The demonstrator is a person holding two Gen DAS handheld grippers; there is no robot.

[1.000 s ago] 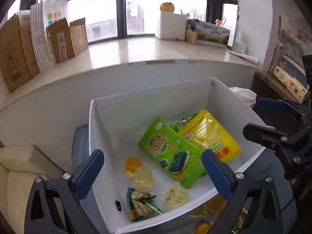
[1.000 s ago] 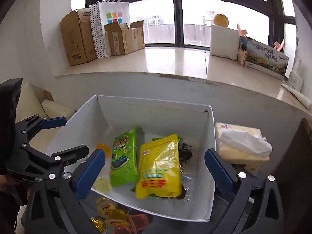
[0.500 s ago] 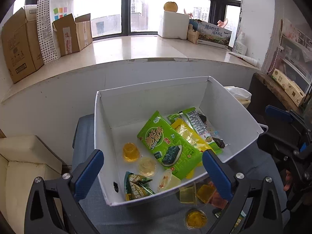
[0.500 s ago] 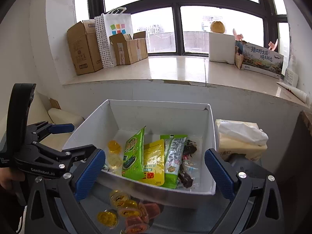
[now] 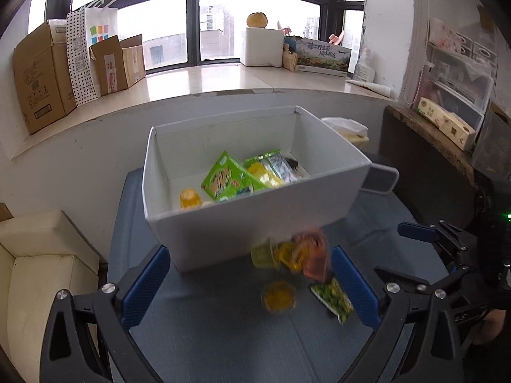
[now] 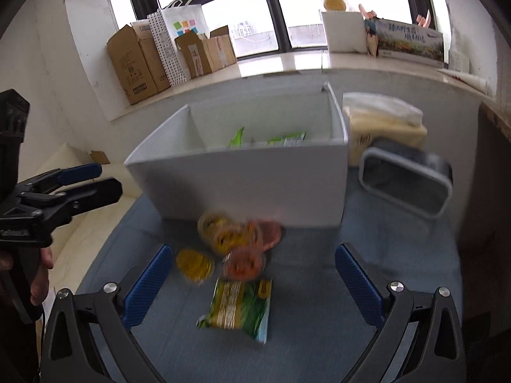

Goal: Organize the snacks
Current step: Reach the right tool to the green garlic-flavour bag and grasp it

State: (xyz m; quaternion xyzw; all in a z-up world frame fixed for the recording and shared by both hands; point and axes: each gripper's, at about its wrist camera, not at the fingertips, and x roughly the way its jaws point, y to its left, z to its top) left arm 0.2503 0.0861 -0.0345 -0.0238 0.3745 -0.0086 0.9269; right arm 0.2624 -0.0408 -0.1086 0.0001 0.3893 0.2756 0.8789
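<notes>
Over the last second both cameras had pulled back and down from the open white cardboard box: where they had looked into it from above, they now faced its near wall from lower on the blue-grey padded surface. The box's contents had resettled as the view changed — the large yellow pouch that had lain across the top now showed only as a yellow sliver behind the green seaweed-snack packet, with one small orange jelly cup by the left wall. The left gripper had its blue-padded jaws spread wide and held nothing; the right gripper was likewise spread and empty. The retreat had brought the loose snacks into full view: a cluster of yellow and reddish jelly cups touching the foot of the box's near wall, a single yellow cup just beside them, and a small green crinkled snack packet lying flat between the right gripper's fingers. A grey rounded-rectangle container lay tipped on its side to the right of the box. This suggested that the box was only partly filled and that the outside items remained to be gathered, the green packet being the likeliest next pick.
</notes>
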